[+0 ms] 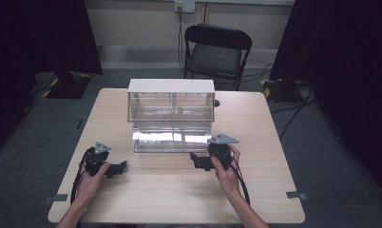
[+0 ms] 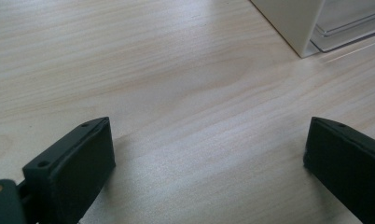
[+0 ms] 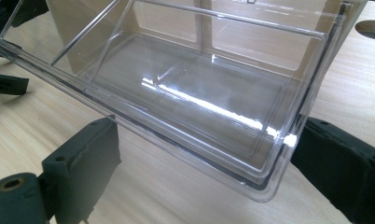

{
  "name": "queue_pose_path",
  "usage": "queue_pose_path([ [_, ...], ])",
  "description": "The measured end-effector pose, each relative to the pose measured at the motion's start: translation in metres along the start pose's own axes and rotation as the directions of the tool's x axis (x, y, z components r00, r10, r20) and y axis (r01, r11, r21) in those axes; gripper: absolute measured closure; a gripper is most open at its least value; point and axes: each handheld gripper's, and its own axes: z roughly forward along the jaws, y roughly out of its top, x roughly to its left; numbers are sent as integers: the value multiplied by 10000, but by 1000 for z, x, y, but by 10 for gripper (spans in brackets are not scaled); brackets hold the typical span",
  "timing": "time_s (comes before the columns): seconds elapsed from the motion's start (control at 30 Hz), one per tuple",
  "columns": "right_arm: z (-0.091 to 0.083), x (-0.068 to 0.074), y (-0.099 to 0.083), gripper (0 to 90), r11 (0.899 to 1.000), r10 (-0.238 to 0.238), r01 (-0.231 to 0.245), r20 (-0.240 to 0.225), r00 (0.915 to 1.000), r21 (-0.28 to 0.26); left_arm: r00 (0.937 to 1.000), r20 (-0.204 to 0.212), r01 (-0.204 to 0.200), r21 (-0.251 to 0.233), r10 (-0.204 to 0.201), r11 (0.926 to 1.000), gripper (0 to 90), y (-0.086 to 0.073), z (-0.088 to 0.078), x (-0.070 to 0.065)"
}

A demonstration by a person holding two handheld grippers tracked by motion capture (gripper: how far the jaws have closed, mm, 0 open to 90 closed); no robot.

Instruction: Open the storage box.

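Right claw (image 3: 202, 154) spread at the pulled-out clear drawer (image 3: 190, 93) front, ready to push; left claw (image 2: 209, 154) spread, idle left of the drawer.

Drawer unit (image 1: 171, 115) mid-table (image 1: 132, 199); chair (image 1: 216, 50) behind (off the table).

Black folding chair (image 1: 217, 47); grey carpet (image 1: 322, 142)
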Motion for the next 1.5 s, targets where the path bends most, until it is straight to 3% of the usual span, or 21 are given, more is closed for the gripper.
queue_pose_path([
  [0.5, -2, 1, 2, 77, 9998, 152, -153, 129, 9998, 89, 10000, -5, -18, 13, 18, 10000, 13, 0, 0, 0],
  [0.9, -7, 2, 4, 79, 9991, 125, -123, 48, 9999, -394, 10000, -6, -16, 15, 16, 10000, 12, 0, 0, 0],
  [1.5, -5, -1, 14, 79, 9988, 241, -245, -102, 9997, -434, 10000, -6, -15, 12, 15, 10000, 12, 0, 0, 0],
])
